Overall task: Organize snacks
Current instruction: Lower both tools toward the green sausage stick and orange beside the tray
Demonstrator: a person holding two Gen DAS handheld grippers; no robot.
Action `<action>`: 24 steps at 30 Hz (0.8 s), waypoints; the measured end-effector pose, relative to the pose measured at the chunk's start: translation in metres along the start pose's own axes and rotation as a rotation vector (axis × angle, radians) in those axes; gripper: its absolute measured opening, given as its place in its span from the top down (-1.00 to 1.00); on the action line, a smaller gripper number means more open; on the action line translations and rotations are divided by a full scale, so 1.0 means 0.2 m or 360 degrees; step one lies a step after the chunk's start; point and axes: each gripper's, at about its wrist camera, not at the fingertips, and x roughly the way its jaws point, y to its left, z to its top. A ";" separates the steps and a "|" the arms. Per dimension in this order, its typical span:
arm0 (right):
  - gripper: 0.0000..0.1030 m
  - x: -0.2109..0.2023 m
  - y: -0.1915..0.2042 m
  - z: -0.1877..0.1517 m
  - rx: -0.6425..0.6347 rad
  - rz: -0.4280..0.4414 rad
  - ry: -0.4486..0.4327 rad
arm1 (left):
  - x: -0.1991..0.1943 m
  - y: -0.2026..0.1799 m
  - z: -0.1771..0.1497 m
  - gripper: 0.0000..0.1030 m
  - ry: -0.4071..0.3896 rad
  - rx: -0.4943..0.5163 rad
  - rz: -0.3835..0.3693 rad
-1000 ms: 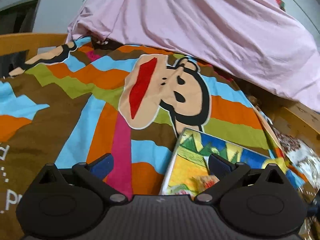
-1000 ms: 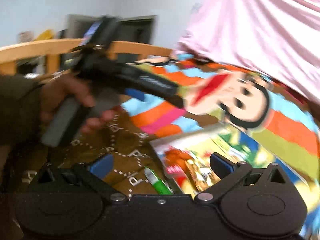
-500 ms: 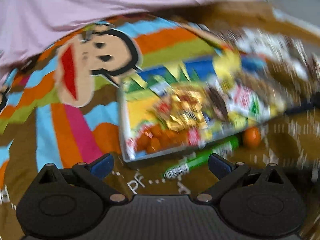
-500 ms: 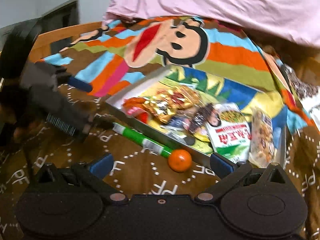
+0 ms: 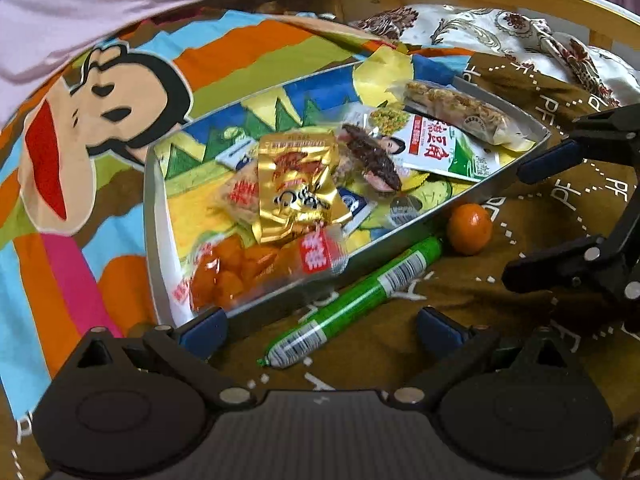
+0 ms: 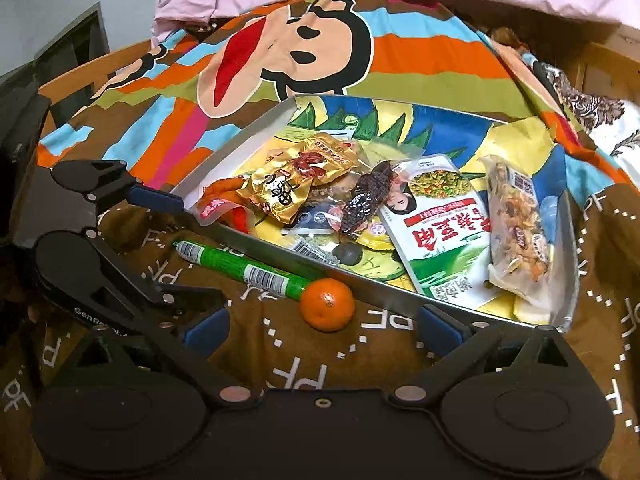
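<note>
Green sausage stick (image 6: 244, 270) lies parallel w/ tray (image 6: 384, 286) front wall, both grippers' fingers spread, empty

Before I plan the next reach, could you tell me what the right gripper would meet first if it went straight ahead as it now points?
Probably the small orange, which lies on the brown cloth just ahead between the open jaws of the right gripper; beyond it stands the tray's near wall. Depth is hard to judge here.
</note>
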 end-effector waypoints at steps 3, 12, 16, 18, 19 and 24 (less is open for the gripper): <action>-0.88 0.02 0.00 0.01 0.0032 0.0016 0.0018 | -0.01 0.02 0.02 -0.95 -0.0006 -0.0010 -0.0030; -0.57 0.08 -0.02 0.01 0.0159 0.0027 0.0050 | -0.03 0.04 0.03 -0.49 0.0100 -0.0125 -0.0162; -0.47 0.09 -0.01 0.01 0.0154 0.0023 0.0044 | -0.02 0.05 0.03 -0.49 0.0092 -0.0119 -0.0148; -0.38 0.11 -0.01 0.02 0.0161 0.0018 0.0040 | 0.00 0.05 0.04 -0.49 0.0089 -0.0118 -0.0165; -0.32 0.12 -0.01 0.02 0.0165 0.0015 0.0041 | 0.02 0.04 0.04 -0.49 0.0093 -0.0120 -0.0188; 0.01 0.14 -0.02 0.02 0.0185 -0.0017 0.0050 | 0.08 0.04 0.04 -0.50 0.0131 -0.0138 -0.0231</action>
